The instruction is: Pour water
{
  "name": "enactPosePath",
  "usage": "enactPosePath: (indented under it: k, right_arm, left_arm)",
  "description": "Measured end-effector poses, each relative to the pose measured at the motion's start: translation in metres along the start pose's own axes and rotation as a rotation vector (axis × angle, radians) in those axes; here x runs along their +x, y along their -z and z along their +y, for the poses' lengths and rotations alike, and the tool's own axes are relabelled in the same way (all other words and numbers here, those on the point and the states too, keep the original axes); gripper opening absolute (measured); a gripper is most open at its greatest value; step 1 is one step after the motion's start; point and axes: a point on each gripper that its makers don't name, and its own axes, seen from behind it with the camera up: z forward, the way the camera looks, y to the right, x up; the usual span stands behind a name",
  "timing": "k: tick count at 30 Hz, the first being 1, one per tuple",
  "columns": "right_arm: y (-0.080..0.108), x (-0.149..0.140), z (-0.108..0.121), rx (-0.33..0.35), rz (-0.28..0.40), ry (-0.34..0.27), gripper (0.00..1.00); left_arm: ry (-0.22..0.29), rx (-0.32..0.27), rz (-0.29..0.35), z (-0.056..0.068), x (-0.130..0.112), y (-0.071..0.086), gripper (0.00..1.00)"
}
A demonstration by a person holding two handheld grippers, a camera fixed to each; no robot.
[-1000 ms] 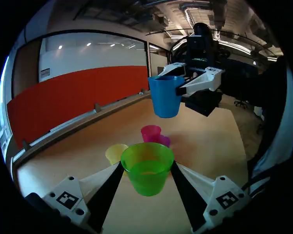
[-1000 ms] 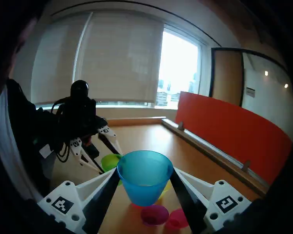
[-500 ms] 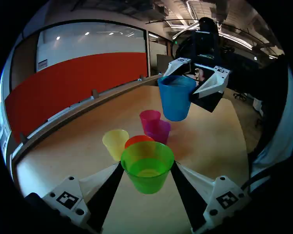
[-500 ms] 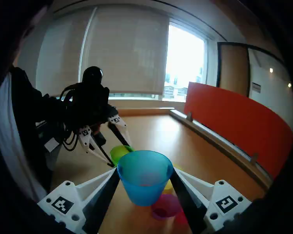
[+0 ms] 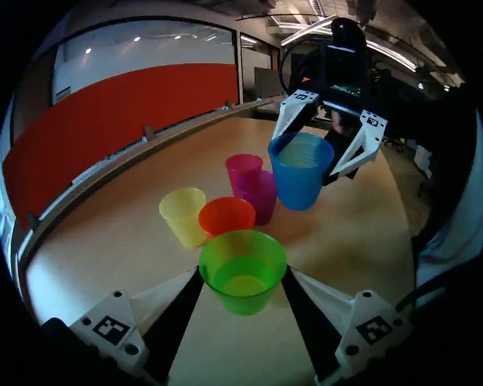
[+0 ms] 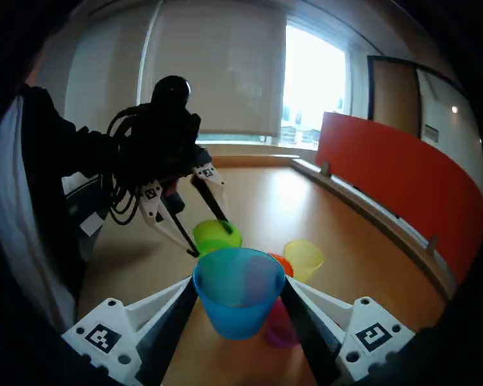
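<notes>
In the left gripper view, the left claw (image 5: 241,271) is closed partway, with both fingers pressing the sides of an upright green cup (image 5: 243,289) at the lower middle of the frame. In the right gripper view, the right claw (image 6: 239,287) clamps a blue cup (image 6: 237,309) the same way, also at lower middle. Seen from the left gripper view, the blue cup sits right of centre in the upper half, low over the counter (image 5: 360,235) and just beside a purple cup (image 5: 262,193). Whether it touches the counter cannot be told. A pink cup (image 5: 241,168), an orange cup (image 5: 226,217) and a yellow cup (image 5: 182,215) stand bunched between the two held cups. Water in either held cup is not clear to see.

The step looks like lining the cups up for a pour. Done well, the pouring rim would come just over the receiver's mouth, with the receiver held level. The tilt should be slow, both grips firm, and the path clear of the standing cups.
</notes>
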Motion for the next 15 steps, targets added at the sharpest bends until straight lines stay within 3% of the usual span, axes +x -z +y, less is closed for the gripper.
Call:
enactPosePath:
  k: [15]
  right_arm:
    - [-0.023,-0.034,-0.015,0.051,-0.078,0.024,0.91]
  left_arm:
    - [-0.02,-0.028,-0.089,-0.002,-0.021,-0.007,0.86]
